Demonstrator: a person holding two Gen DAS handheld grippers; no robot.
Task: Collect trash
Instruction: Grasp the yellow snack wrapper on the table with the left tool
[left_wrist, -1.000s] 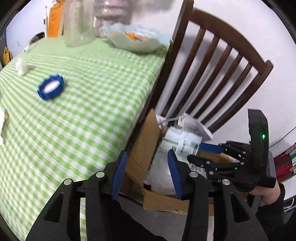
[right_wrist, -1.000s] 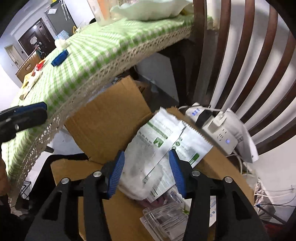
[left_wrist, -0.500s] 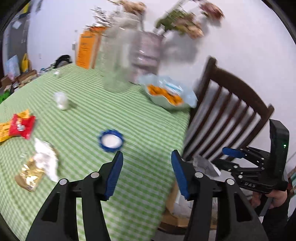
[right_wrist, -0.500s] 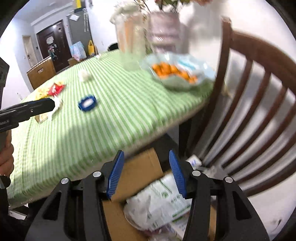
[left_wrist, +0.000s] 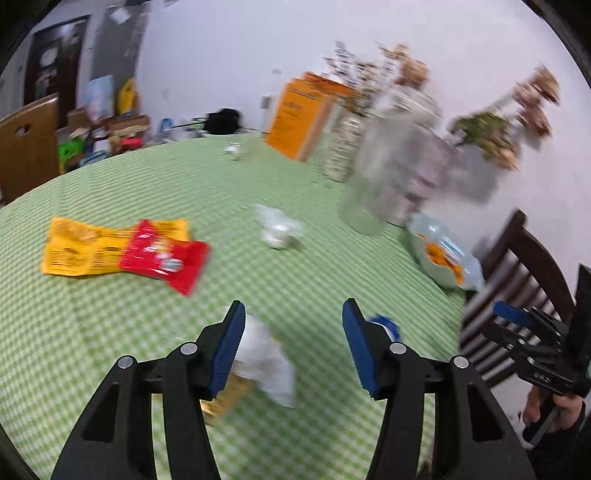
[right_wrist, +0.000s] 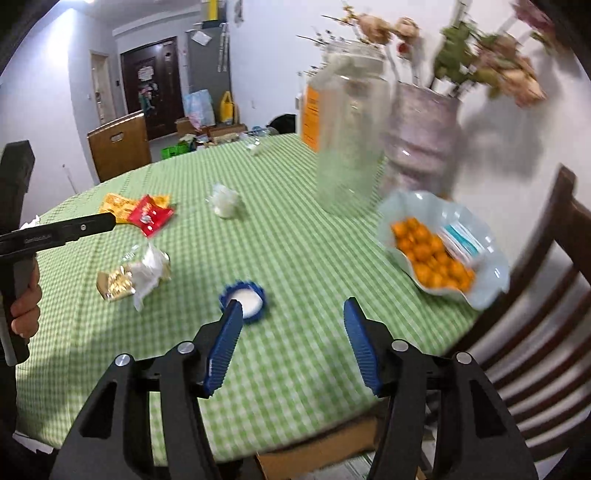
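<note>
Both grippers hang over the green table (right_wrist: 295, 236) with nothing between their pads: the left gripper (left_wrist: 293, 345) stands released, and the right gripper (right_wrist: 293, 345) is spreading wider. Trash lies around the blue cap (right_wrist: 243, 300): a white-and-gold wrapper (right_wrist: 135, 277) just left of it, red and yellow packets (left_wrist: 122, 251) farther left, a crumpled wad (right_wrist: 225, 203) beyond. The carton (right_wrist: 317, 454) sits under the near table edge. Likely best: each gripper drops square over one piece, pinches low, and avoids the jar (right_wrist: 351, 144).
</note>
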